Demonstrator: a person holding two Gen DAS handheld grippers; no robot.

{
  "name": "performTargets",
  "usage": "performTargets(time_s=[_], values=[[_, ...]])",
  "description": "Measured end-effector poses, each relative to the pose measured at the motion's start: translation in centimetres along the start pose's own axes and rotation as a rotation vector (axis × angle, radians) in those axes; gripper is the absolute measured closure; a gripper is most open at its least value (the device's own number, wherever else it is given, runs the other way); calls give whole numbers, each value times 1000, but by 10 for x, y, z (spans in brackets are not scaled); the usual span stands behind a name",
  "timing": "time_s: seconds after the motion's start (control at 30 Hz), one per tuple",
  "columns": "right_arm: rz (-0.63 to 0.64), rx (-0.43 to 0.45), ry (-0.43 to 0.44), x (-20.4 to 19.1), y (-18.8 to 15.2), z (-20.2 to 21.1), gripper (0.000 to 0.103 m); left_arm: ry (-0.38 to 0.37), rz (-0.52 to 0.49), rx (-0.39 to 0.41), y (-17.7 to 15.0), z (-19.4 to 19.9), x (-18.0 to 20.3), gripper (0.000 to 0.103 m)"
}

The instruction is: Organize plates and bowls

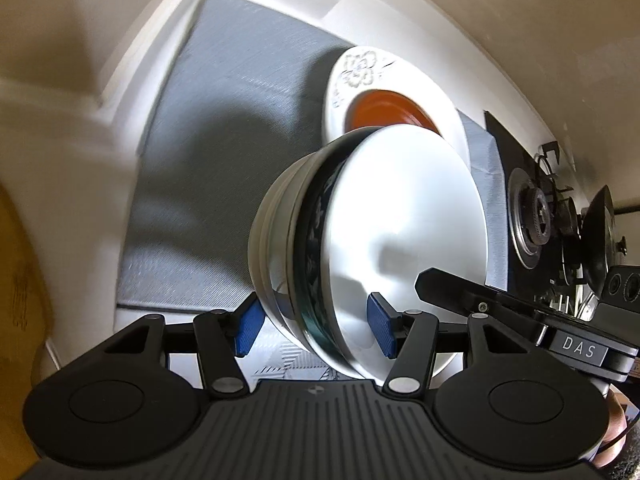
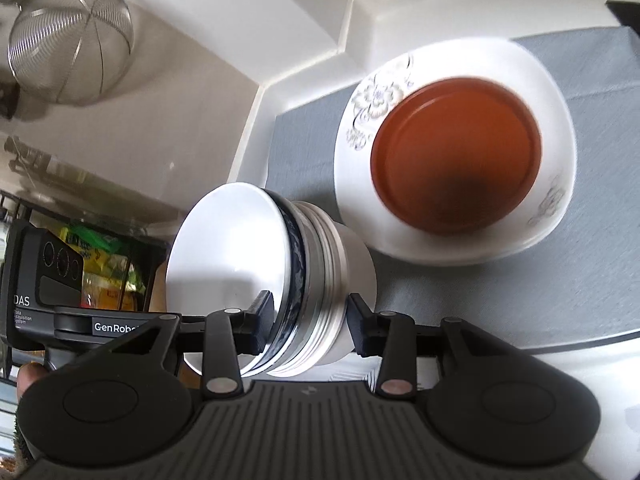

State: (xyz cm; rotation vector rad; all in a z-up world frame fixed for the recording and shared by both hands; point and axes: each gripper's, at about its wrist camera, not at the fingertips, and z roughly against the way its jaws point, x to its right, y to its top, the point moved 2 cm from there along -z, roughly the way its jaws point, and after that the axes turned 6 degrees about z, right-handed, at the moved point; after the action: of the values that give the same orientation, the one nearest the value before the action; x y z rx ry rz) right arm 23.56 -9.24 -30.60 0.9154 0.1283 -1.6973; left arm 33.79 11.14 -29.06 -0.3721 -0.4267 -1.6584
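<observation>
Glossy nested bowls [image 1: 372, 240], ribbed mat [image 1: 240, 128]

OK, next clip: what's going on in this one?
A person with two handheld grippers holds a nested stack of bowls tipped on its side. The left gripper and the right gripper each clamp across it. Behind, an orange dish sits inside a flowered white plate on a grey mat.

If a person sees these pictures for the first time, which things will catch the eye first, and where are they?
First comes the stack of nested bowls, tipped on its side in the middle, gripped between the left tool and the right tool. Behind it, on the grey mat, lies a white flowered plate with an orange-brown dish on it. A wire strainer hangs at the upper left of the right wrist view.
</observation>
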Motion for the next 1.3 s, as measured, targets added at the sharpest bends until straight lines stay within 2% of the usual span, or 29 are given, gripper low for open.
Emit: performTargets(time_s=[0.53,0.87,1.1,1.3], values=[[-32,133,-65,20,38,49,60,-36,-140,4,41,7,50,44],[-35,186,-94,37,67,68,60,-46,-203,8,67,10,73,44],[-58,192,-100,65,81,59,60,-18,-220,0,83,-7,76,44],[-90,166,-97,93,84,34,60,13,-185,-17,91,-45,82,45]])
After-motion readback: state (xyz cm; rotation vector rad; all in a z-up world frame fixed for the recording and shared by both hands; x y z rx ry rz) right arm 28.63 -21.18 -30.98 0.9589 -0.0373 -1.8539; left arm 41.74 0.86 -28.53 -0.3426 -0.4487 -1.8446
